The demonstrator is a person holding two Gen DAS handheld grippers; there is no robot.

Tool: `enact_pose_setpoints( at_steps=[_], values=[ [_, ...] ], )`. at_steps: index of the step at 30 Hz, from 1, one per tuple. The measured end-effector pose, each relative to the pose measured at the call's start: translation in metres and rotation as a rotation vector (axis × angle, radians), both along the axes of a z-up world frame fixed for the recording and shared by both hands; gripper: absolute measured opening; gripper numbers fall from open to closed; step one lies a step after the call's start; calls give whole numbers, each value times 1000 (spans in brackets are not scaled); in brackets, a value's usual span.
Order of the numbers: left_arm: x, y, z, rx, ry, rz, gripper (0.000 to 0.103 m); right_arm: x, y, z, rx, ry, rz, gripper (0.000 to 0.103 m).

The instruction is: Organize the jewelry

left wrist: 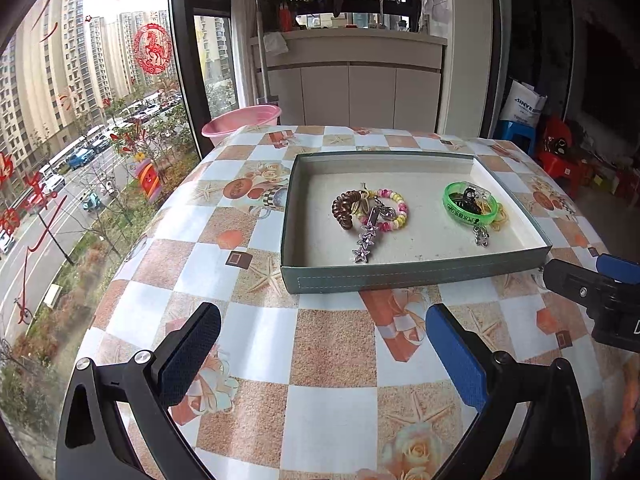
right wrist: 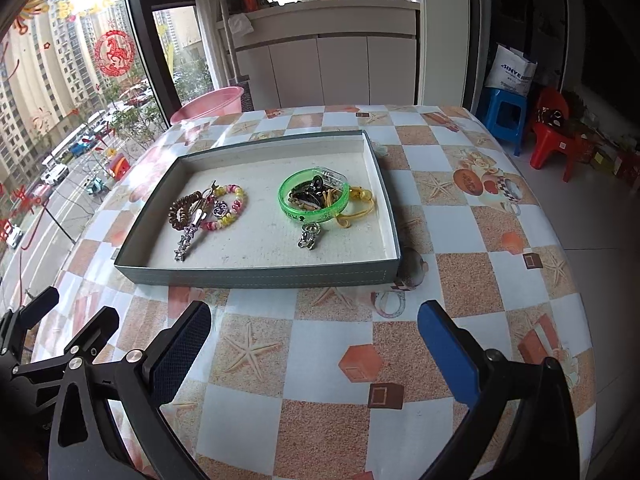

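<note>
Resting inside a shallow grey tray (left wrist: 412,282) on the checkered desk (left wrist: 332,360), the jewelry is lying in two clusters: a brown coil tie (left wrist: 345,209), beaded bracelet (left wrist: 394,210) and star clip (left wrist: 365,242) touching; apart, a green bangle (left wrist: 470,206). Left tongs (left wrist: 322,354) and right tongs (right wrist: 314,350) are gaping wide, holding nothing.

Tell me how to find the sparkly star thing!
Look at the checkered table and find the shallow grey box on it. Inside are two little heaps; go to the one on the window side, with the brown coil hair tie and the pink-and-yellow bead bracelet. The star clip sticks out toward the box's near wall, the only piece made of a row of silver stars.
</note>
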State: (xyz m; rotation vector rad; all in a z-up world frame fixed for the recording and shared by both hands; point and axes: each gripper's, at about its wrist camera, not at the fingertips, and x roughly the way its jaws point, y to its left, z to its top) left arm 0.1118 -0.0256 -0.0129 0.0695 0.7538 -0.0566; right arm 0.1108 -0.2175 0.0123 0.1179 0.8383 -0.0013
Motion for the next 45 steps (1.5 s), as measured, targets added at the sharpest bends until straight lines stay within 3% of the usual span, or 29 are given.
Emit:
enact_pose_setpoints(
  at_steps=[16,27,45],
  values=[
    [-37,1,-2,8,-57,14,103,-52,8,3,-54,-98,-39,103],
    [-36,-1,-1,22,-41,18,103,-59,18,2,-137,-111,-39,103],
    [-30,-2,-1,33,-31,17,103,-52,14,4,-142,-112,-53,103]
  ],
)
